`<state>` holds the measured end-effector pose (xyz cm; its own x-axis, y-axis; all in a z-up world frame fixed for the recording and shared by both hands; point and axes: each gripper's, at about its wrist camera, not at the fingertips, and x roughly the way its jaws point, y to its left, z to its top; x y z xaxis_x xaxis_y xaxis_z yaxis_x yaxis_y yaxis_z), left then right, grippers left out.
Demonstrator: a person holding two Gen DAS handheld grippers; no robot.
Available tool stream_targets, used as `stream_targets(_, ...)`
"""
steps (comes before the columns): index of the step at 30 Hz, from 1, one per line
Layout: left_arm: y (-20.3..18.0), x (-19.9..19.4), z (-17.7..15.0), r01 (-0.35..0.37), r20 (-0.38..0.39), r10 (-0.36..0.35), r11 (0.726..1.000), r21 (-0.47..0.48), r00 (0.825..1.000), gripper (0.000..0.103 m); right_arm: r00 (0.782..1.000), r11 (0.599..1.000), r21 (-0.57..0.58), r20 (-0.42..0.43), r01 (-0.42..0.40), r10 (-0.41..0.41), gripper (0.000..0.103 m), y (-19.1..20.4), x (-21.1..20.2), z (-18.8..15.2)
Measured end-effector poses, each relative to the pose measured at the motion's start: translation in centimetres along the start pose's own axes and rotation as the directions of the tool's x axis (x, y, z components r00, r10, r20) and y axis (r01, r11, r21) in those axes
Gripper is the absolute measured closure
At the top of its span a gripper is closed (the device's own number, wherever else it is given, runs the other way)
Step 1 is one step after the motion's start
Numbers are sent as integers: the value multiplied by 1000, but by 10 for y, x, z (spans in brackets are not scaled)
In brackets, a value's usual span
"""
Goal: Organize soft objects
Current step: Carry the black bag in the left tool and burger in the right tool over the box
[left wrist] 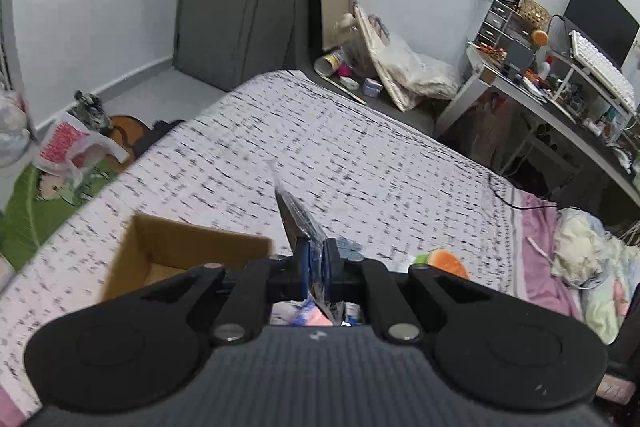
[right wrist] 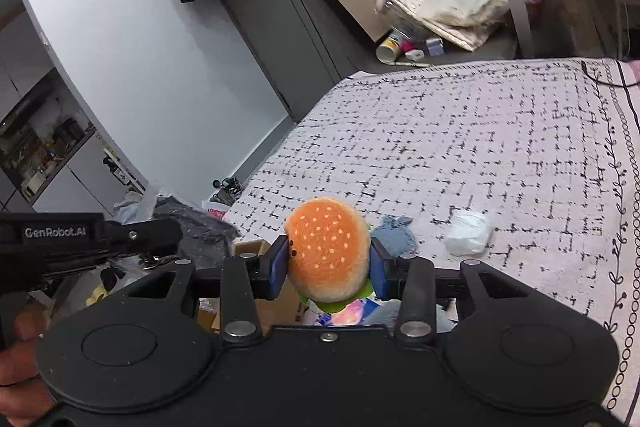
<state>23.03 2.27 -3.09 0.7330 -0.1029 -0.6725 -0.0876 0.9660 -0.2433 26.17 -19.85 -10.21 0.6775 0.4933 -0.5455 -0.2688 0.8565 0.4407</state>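
crinkly plastic and plush, both held above the bed [right wrist: 500,147]
left gripper [left wrist: 316,259] is pinched nearly closed on a thin clear packet [left wrist: 298,217] beside the cardboard box [left wrist: 176,247]; right gripper [right wrist: 328,263] squeezes the burger plush [right wrist: 328,247]. the slick packet could slip out, or the rounded plush could pop free before reaching the box.

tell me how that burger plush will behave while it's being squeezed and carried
The burger plush probably squashes, since the right hand-held gripper pinches its fuzzy bun. Likely light, held by its sides alone. Its round shape might roll once released.
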Motion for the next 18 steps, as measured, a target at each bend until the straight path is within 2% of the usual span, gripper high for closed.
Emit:
stream_targets(7,31,-18,2,-25,28,26,1000,-16,999,97,999,998,-55,38,8,-6,63,33,4,-5)
stream_targets(18,83,-21,0,-62,33,65,995,-76,997,97,998,994,-101,35,-45,49,63,66,23,-14)
